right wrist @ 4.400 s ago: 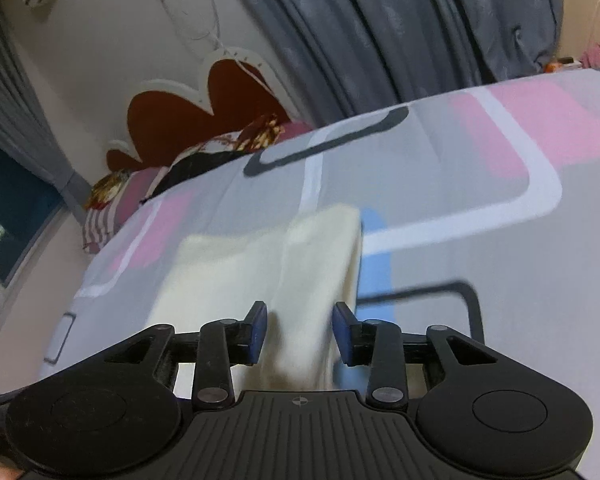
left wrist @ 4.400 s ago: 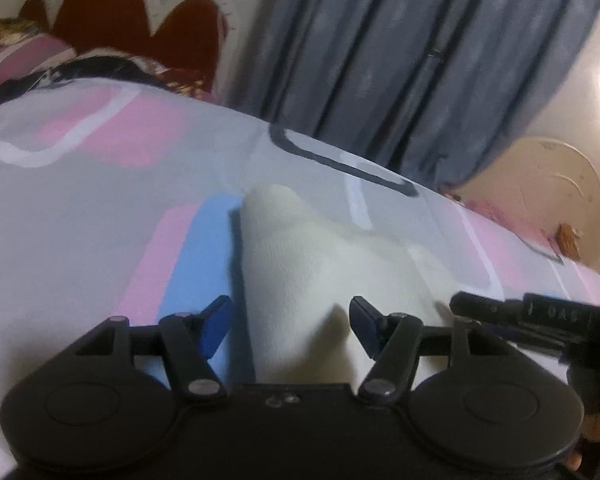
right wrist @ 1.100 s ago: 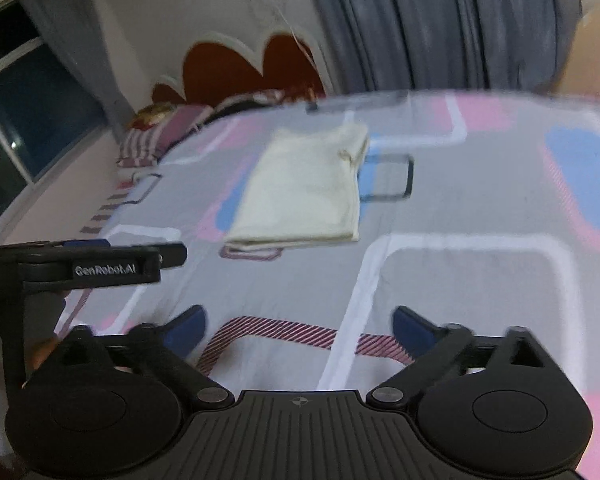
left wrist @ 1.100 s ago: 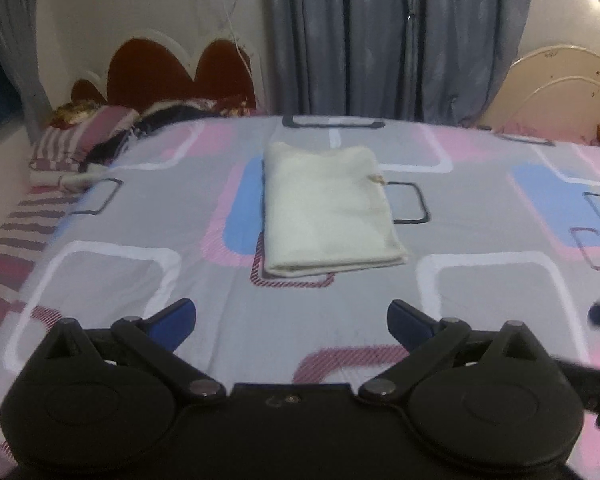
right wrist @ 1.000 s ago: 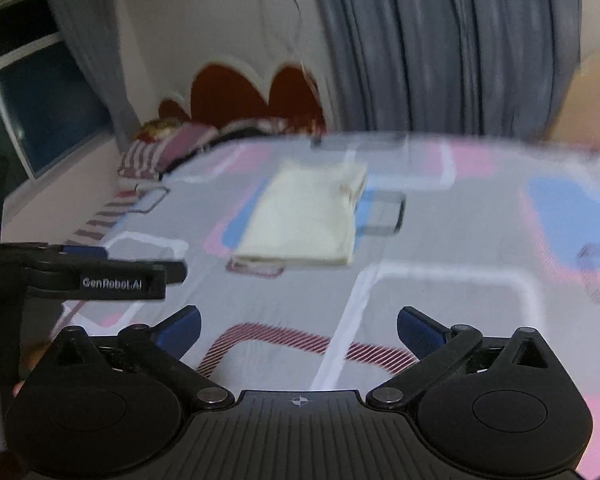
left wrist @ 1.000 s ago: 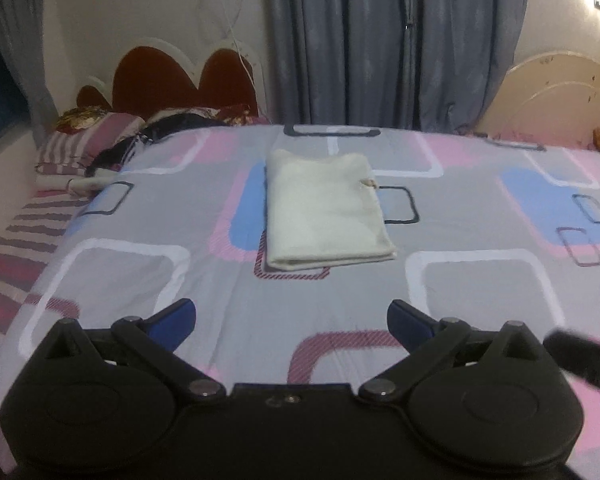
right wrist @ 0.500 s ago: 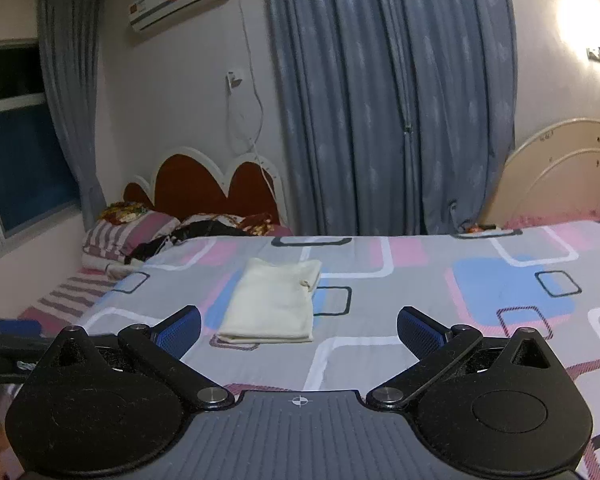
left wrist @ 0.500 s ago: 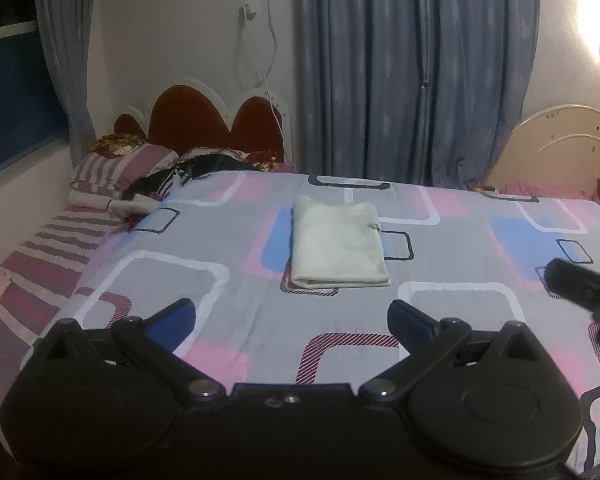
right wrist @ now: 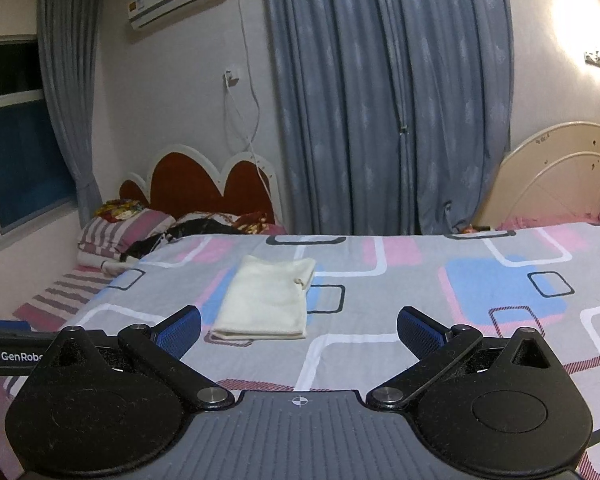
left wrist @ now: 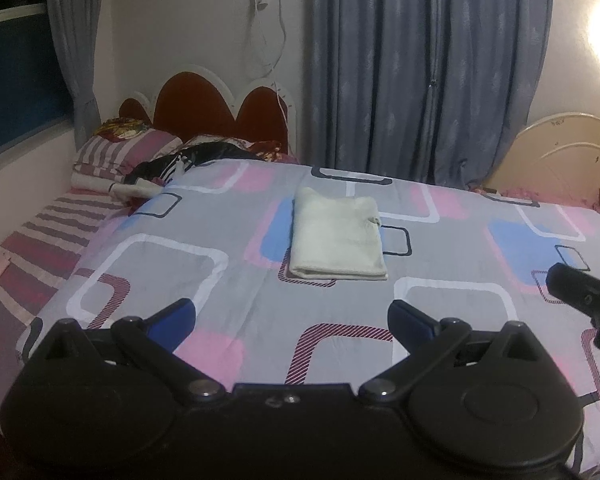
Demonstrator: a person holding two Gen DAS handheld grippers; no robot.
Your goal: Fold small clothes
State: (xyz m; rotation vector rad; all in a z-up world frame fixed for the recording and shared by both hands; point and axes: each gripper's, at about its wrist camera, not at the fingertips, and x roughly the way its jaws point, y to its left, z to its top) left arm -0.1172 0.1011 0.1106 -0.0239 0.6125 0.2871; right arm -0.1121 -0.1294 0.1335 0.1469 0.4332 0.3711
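The left gripper (left wrist: 291, 320) has its jaws spread wide and empty; ahead of them, well apart, the folded cloth (left wrist: 336, 236) lies flat on the bed (left wrist: 172, 264). It looks soft, light and limp, so it would likely sag if lifted by one corner; the doubled near edge seems the firmest place to pinch. The right gripper (right wrist: 299, 330) is equally wide and empty, with the cloth ahead and left of its jaws. What garment it is, and the small knot at its right edge, cannot be made out.
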